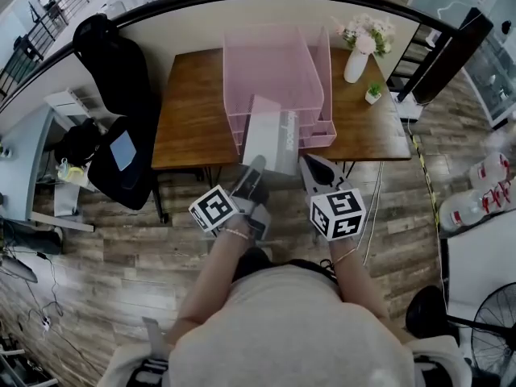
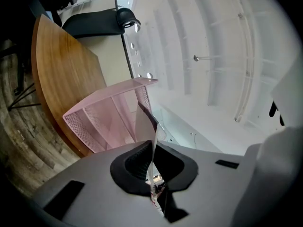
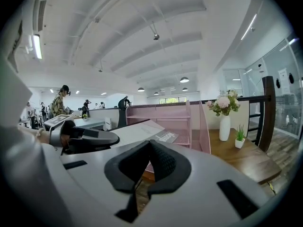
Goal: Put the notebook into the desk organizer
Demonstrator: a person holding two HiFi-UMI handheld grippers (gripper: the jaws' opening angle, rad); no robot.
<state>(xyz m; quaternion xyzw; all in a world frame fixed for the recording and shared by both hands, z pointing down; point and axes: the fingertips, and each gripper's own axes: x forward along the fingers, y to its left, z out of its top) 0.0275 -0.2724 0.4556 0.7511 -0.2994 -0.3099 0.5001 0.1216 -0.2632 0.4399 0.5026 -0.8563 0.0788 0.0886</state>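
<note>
A pale grey notebook point(image 1: 270, 135) stands tilted at the table's front edge, its top leaning against the front of the pink mesh desk organizer point(image 1: 274, 63). My left gripper point(image 1: 255, 168) is shut on the notebook's lower edge. In the left gripper view the notebook point(image 2: 146, 122) runs edge-on between the pads of that gripper point(image 2: 152, 151), with the organizer point(image 2: 104, 115) just beyond. My right gripper point(image 1: 311, 166) hovers beside the notebook's right side, shut and holding nothing. Its own view shows the closed gripper point(image 3: 150, 144), the notebook point(image 3: 139, 130), the organizer point(image 3: 177, 115) and the left gripper point(image 3: 111, 138).
The organizer sits on a wooden table point(image 1: 189, 111). A white vase of flowers point(image 1: 359, 55) and a small potted plant point(image 1: 372, 93) stand to its right. A black chair point(image 1: 121, 147) is left of the table. Water bottles point(image 1: 480, 196) lie on the floor at right.
</note>
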